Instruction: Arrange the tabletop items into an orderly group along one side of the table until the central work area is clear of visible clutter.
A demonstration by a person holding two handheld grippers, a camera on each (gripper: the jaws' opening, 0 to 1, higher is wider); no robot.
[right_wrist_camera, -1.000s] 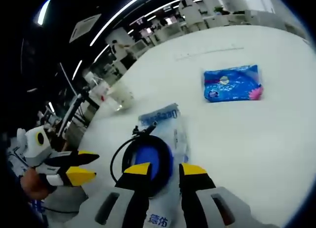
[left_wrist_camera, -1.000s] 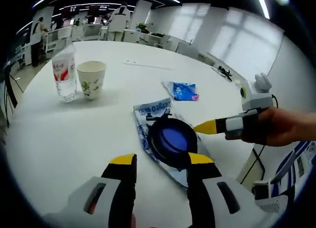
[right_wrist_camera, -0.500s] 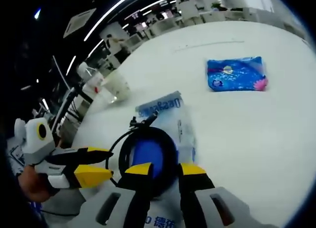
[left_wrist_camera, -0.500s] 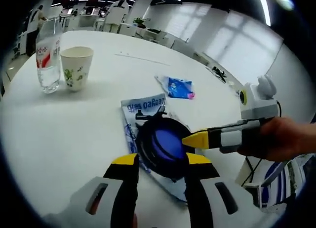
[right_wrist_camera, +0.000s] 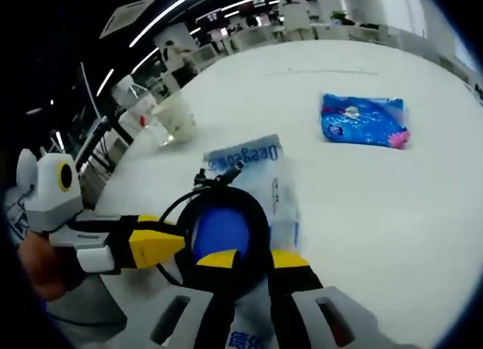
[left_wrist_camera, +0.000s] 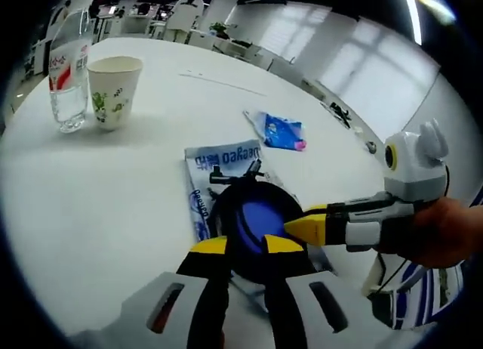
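A black cable coil (left_wrist_camera: 256,213) with a blue centre lies on a white and blue wipes pack (left_wrist_camera: 219,159) near the table's edge. My left gripper (left_wrist_camera: 246,247) has its jaws drawn in on the coil's near rim. From the right, my right gripper (left_wrist_camera: 298,222) reaches the coil's other side. In the right gripper view the coil (right_wrist_camera: 223,228) sits on the pack (right_wrist_camera: 245,154). There my right gripper (right_wrist_camera: 254,258) stands a little open, with the coil's rim between its tips. The left gripper (right_wrist_camera: 177,239) touches the coil's left edge.
A water bottle (left_wrist_camera: 64,69) and a paper cup (left_wrist_camera: 112,88) stand together at the far left of the round white table (left_wrist_camera: 113,183). A small blue packet (left_wrist_camera: 281,131) lies beyond the pack. A thin strip (left_wrist_camera: 211,78) lies farther back. A hand (left_wrist_camera: 445,232) holds the right gripper.
Both grippers have moved in onto the coil from opposite sides. The left jaws have narrowed from wide open to close on the coil's rim. The right jaws' gap is about the same.
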